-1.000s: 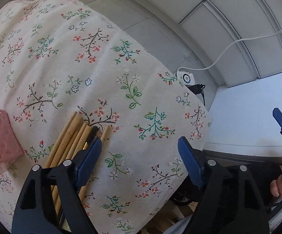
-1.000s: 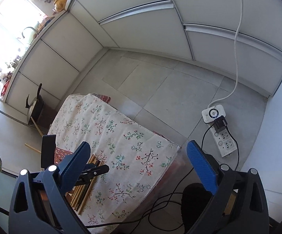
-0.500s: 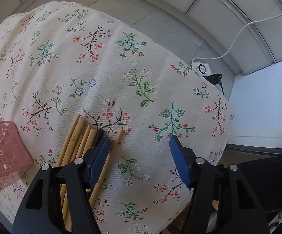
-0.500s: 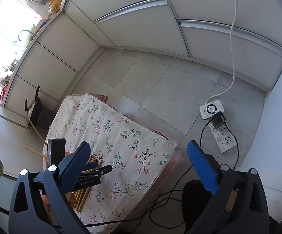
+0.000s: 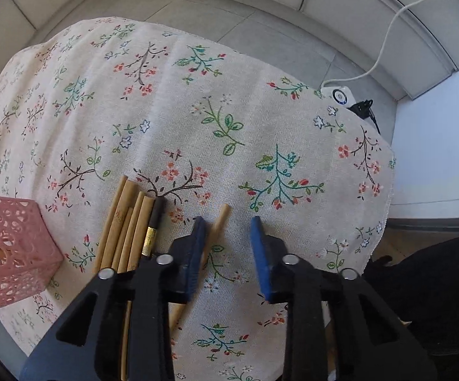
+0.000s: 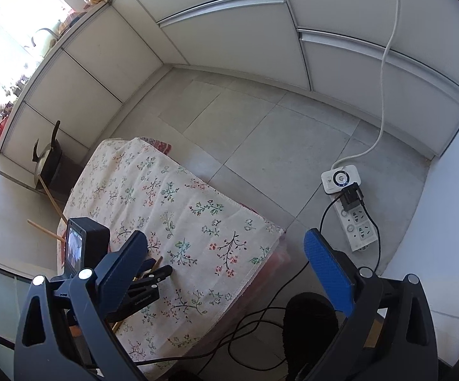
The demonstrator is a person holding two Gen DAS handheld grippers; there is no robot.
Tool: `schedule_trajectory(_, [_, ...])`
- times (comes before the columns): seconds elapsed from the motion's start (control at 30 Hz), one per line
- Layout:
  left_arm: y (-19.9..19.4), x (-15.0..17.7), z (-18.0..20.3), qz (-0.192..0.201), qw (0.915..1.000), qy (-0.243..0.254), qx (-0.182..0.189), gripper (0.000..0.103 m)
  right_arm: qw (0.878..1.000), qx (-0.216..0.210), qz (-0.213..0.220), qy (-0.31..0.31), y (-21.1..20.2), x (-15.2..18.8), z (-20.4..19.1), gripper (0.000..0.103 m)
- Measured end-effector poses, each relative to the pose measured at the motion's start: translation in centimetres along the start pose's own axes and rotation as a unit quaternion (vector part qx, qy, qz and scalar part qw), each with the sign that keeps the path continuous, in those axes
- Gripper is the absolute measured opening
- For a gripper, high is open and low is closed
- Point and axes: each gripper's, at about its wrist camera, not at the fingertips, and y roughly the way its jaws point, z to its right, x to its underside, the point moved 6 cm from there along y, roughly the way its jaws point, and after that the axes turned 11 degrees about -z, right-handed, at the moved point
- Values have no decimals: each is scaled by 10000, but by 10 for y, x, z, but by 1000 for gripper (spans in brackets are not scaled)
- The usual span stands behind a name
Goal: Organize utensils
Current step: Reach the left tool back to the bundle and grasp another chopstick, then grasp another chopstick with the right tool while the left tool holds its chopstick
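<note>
The left gripper [image 5: 226, 247] hangs low over the floral tablecloth [image 5: 197, 120], its jaws narrowly parted and holding nothing. One lone bamboo chopstick [image 5: 218, 227] lies slantwise on the cloth right of the pink lattice basket [image 5: 10, 250]; its upper end shows between the blue pads, close against the left pad [image 5: 194, 254]; whether pad and stick touch cannot be told. Between the basket and that stick lies a bundle of bamboo chopsticks [image 5: 124, 228], side by side, with a black-and-gold chopstick [image 5: 153, 225] along its right edge. Right of the lone stick the cloth runs bare to its hemmed edge [image 5: 385, 197], where it drops toward the grey tile floor [image 6: 261, 133]. The right gripper [image 6: 226, 273] is held high, well apart from the basket's side of the table, jaws wide and holding nothing. A white power strip [image 6: 350, 203] sits on the floor beyond the cloth's far corner.
</note>
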Motion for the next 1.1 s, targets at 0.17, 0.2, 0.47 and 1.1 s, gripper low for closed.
schedule_trajectory(0.17, [-7, 10, -26, 232, 9978, -480, 394, 5, 9994, -154, -287, 86, 11, 4, -2, 96])
schedule_trajectory(0.2, [-9, 12, -28, 260, 9972, -516, 465, 4, 9992, -172, -334, 112, 14, 4, -3, 96])
schedule_trajectory(0.47, [-48, 47, -35, 780, 9939, -631, 465, 4, 9959, -355, -822, 143, 38, 16, -27, 96])
schedule_trajectory(1.1, [-218, 197, -88, 3277, 9284, -1621, 663, 4, 9649, -382, -2570, 374, 158, 69, -142, 38])
